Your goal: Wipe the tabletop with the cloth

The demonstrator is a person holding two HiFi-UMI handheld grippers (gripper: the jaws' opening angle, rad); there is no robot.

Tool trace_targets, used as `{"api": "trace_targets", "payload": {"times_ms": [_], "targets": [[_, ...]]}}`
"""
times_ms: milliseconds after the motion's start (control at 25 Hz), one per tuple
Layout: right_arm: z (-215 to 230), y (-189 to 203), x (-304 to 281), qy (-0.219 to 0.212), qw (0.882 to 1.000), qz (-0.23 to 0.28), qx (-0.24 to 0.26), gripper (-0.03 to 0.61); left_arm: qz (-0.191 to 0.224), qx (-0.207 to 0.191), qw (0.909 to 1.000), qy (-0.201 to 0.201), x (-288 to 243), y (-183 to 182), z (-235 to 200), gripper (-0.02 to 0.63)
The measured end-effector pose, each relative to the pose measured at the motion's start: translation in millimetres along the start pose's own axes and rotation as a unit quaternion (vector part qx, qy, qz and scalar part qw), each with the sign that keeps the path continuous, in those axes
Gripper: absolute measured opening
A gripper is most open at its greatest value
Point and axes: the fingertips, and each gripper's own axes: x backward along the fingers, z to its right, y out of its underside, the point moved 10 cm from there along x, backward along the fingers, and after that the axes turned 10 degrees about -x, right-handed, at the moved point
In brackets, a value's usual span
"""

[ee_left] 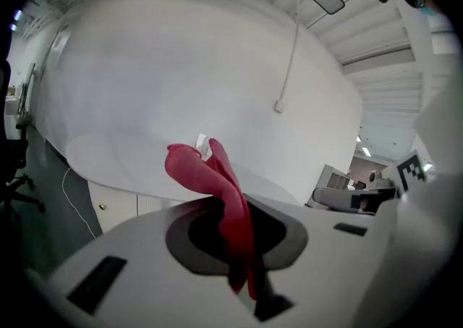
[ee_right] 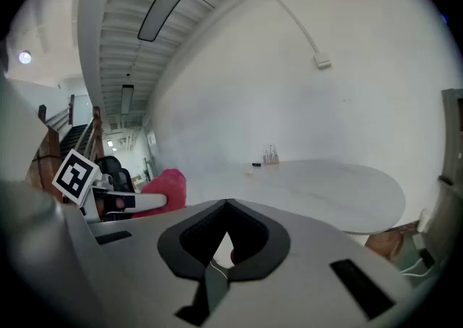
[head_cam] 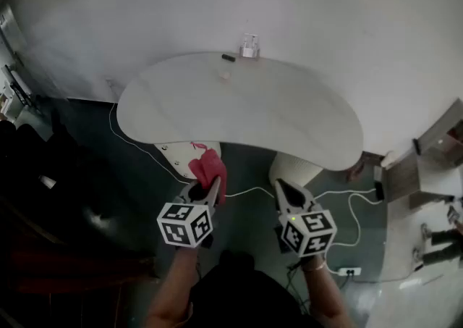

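Observation:
A red cloth (head_cam: pixel 207 169) hangs bunched from my left gripper (head_cam: pixel 210 187), whose jaws are shut on it, in front of the near edge of the white curved table (head_cam: pixel 289 120). In the left gripper view the cloth (ee_left: pixel 217 182) stands up from between the jaws, a small white tag at its top, with the tabletop (ee_left: pixel 108 156) beyond it. My right gripper (head_cam: pixel 283 190) is shut and holds nothing, level with the left one and short of the table edge. From the right gripper view, the cloth (ee_right: pixel 166 187) shows at the left and the tabletop (ee_right: pixel 333 182) ahead.
At the table's far edge stand a small clear holder (head_cam: pixel 250 47), a black item (head_cam: pixel 228 57) and a tiny pale item (head_cam: pixel 225 74). White pedestals (head_cam: pixel 295 171) carry the table. Cables and a power strip (head_cam: pixel 349 271) lie on the dark floor. Shelving (head_cam: pixel 434 167) stands at the right.

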Motion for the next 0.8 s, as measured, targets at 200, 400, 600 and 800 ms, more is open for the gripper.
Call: {"api": "trace_targets", "payload": {"times_ms": [200, 400, 600, 800], "targets": [[2.2, -1.6, 0.4, -0.003, 1.0, -0.003, 0.005, 0.003, 0.001, 0.0, 1.0, -0.004, -0.6, -1.4, 3.2, 0.043], [8.1, -0.5, 2.8, 0.001, 1.0, 0.003, -0.003, 0.003, -0.003, -0.004, 1.0, -0.005, -3.9, -1.6, 7.4, 0.043], [19.4, -0.7, 10.8, 0.007, 1.0, 0.011, -0.019, 0.003, -0.002, -0.011, 0.9999, -0.005, -8.4, -5.0, 13.7, 0.043], [32.5, -0.6, 20.9, 0.02, 0.999, 0.013, -0.028, 0.003, -0.002, -0.017, 0.9999, 0.002, -17.7, -9.5, 21.3, 0.043]]}}
